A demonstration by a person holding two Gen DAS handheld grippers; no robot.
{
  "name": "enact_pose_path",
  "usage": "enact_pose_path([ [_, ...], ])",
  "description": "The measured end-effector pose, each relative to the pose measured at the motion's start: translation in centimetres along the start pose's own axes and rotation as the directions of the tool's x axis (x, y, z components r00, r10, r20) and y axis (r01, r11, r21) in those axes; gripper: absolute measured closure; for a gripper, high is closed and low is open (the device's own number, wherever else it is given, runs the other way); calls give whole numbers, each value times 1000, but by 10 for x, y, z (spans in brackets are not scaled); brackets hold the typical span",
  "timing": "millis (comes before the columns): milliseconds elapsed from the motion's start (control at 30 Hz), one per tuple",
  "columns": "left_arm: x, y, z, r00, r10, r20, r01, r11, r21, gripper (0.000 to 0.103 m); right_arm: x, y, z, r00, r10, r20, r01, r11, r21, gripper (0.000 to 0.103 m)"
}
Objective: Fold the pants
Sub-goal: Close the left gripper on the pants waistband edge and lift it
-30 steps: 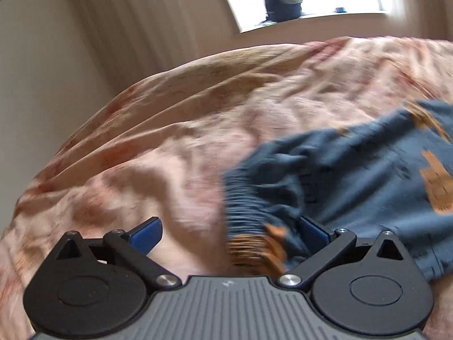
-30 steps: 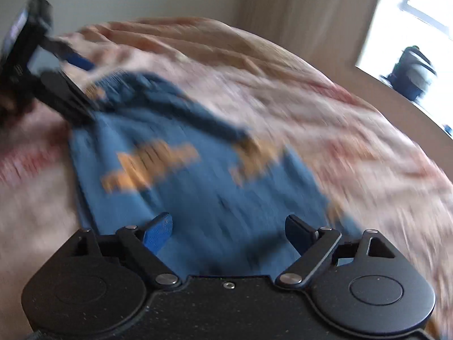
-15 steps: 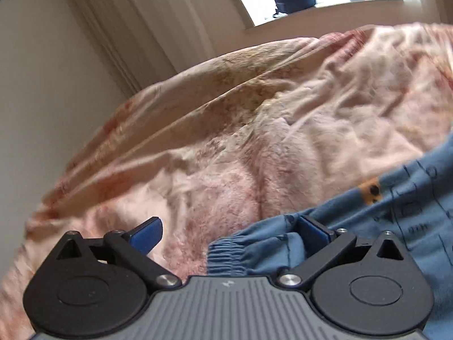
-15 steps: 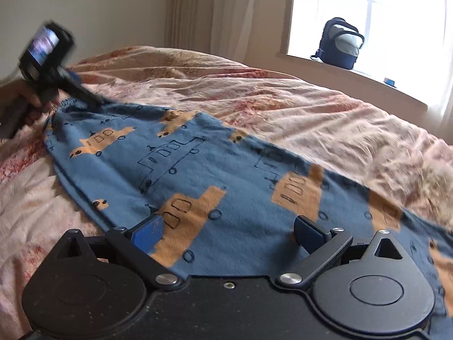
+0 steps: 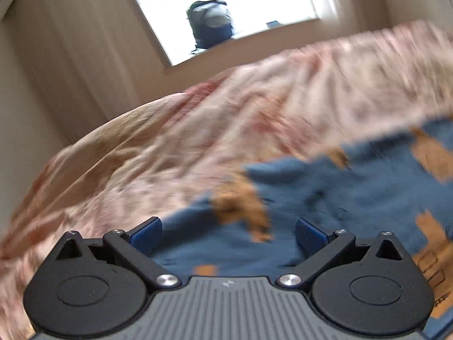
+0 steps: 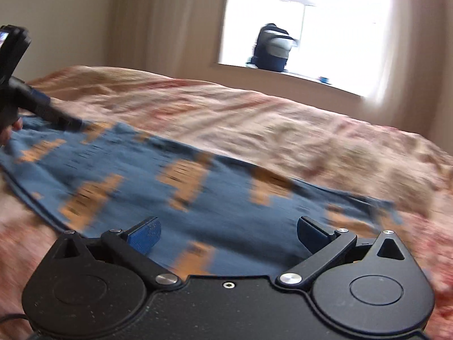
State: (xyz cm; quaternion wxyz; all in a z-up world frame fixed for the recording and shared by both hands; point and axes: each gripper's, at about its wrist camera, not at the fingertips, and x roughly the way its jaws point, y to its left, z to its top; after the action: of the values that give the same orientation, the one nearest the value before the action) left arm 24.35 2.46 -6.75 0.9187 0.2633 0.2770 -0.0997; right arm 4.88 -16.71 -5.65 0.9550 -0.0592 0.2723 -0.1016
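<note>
Blue pants with orange vehicle prints [image 6: 198, 198] lie spread flat across a pink floral bedspread [image 6: 283, 124]. In the left wrist view the pants [image 5: 339, 192] fill the lower right, blurred by motion. My left gripper [image 5: 228, 231] is open, its jaws wide apart over one end of the pants. It also shows in the right wrist view [image 6: 56, 116] at the far left, fingers down at the pants' end. My right gripper [image 6: 228, 233] is open over the near edge of the pants, holding nothing.
A window with a dark backpack [image 6: 271, 48] on its sill is behind the bed. Beige curtains [image 6: 158, 19] hang left of the window. The bedspread [image 5: 141, 155] is rumpled beyond the pants.
Both views have swung and are now blurred. The left gripper has moved so that more of the pants lies between its jaws. The pants lie flatter and stretched out.
</note>
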Motion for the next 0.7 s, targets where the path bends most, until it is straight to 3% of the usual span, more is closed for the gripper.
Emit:
enact_pose_path([
  [100, -1, -17, -3, 997, 70, 30, -71, 997, 42, 0, -10, -42, -16, 990, -141, -13, 142, 990, 10, 1],
  [200, -10, -18, 10, 997, 73, 25, -74, 996, 45, 0, -27, -92, -29, 971, -239, -8, 237, 962, 133, 1],
  [333, -30, -36, 48, 991, -80, 111, 80, 997, 0, 0, -54, -128, -41, 982, -185, 45, 160, 928, 337, 1],
  [433, -37, -75, 87, 947, -292, 130, 287, 956, 55, 0, -60, -129, -47, 996, -63, 58, 33, 904, 426, 1],
  [533, -36, -116, 120, 877, -469, 106, 455, 880, 136, 0, -63, -127, -55, 996, 47, 80, -83, 840, 536, 1],
  [600, -34, -148, 137, 845, -528, 84, 506, 841, 192, 0, -60, -129, -59, 994, 82, 77, -112, 800, 590, 1],
  [700, -29, -190, 151, 816, -578, 17, 556, 791, 256, 0, -53, -140, -65, 990, 110, 87, -140, 705, 695, 1],
])
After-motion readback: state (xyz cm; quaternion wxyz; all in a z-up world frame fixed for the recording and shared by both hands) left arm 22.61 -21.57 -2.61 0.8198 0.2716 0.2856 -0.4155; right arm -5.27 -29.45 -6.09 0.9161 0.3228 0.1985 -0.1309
